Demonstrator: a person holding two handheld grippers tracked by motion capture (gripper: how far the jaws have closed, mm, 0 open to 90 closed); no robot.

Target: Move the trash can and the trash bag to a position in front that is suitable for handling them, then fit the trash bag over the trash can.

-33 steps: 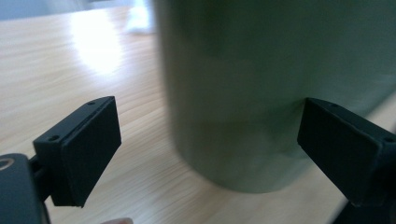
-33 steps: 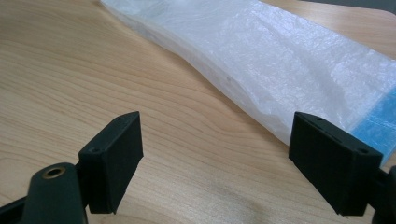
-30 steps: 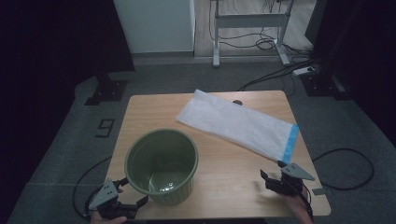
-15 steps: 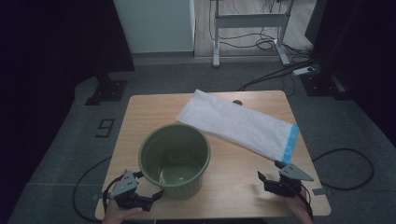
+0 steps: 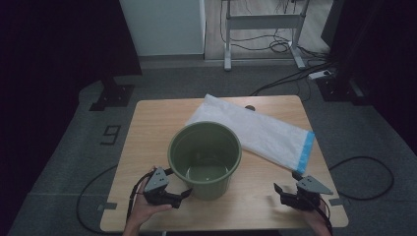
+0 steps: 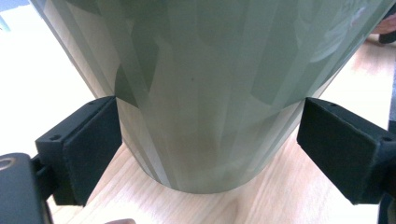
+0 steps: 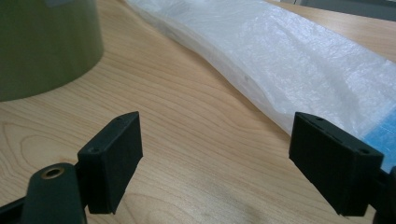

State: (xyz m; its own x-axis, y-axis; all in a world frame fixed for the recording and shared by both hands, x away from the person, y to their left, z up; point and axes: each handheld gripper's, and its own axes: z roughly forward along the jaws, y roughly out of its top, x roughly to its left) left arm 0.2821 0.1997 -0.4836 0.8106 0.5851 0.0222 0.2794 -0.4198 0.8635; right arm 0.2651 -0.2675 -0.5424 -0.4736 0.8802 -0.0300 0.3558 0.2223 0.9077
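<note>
An empty olive-green bucket [image 5: 205, 157] stands upright near the middle of the wooden table [image 5: 147, 128]. My left gripper [image 5: 183, 193] is low at its front left, open. In the left gripper view the bucket's lower wall [image 6: 210, 70] spans the whole gap of my left gripper [image 6: 208, 140], with a pad at each side; contact cannot be told. A white plastic bag [image 5: 255, 130] with a blue end lies flat behind and right of the bucket. My right gripper [image 5: 284, 192] is open near the front right corner. In its own view the right gripper [image 7: 215, 154] faces bare wood, with the bag [image 7: 289, 56] ahead and the bucket [image 7: 42, 42] at left.
A small dark object [image 5: 250, 107] lies at the table's far edge by the bag. Cables [image 5: 364, 167] trail on the floor at the right. A metal stand [image 5: 263, 22] rises behind the table, and a "9" mark [image 5: 112, 133] is on the floor at left.
The bucket has slid to the right and away from the front edge, and my left gripper has followed it the same way. The right gripper has hardly moved.
</note>
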